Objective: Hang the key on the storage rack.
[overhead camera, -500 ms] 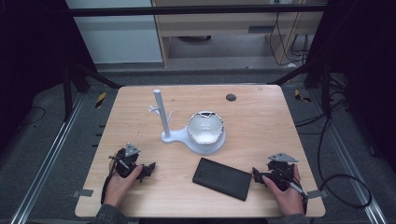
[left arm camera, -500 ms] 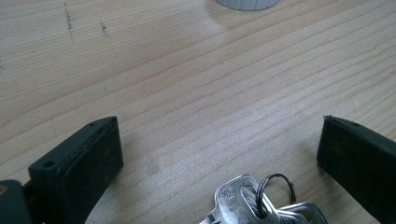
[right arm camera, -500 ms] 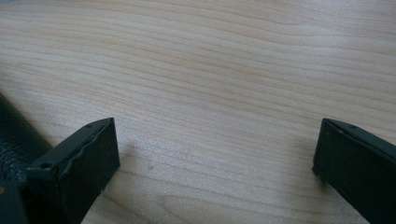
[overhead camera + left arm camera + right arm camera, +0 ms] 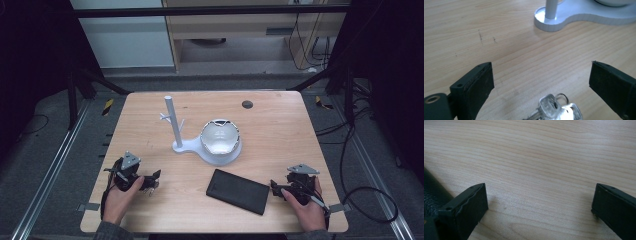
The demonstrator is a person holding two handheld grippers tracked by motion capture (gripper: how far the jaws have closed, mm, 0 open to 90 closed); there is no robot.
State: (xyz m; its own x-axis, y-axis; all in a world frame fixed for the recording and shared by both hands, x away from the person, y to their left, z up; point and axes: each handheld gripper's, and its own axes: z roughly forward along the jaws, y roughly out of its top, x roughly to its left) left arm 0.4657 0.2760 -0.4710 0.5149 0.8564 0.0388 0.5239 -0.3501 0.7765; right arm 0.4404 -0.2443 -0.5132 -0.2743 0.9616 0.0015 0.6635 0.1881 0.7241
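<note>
Your left tool (image 4: 152,181) rests on the near left part of the table (image 4: 280,125), and its jaws stand wide apart. In the left gripper view a small bunch of keys (image 4: 556,108) lies on the wood between those jaws, close to the tool's body, and neither pad touches it. Beyond the keys, farther up the table, you can see the white stand (image 4: 574,17) with its upright post; in the high view that stand sits near the middle of the table, with a white bowl-shaped piece (image 4: 220,140) on its right end.

Your right tool (image 4: 276,189) lies at the near right, jaws spread wide with only bare wood between them in the right gripper view. A black case (image 4: 237,191) lies flat just to the left of that tool; whether the left jaw touches it, you cannot tell. A small dark disc (image 4: 247,104) sits toward the far edge.
</note>
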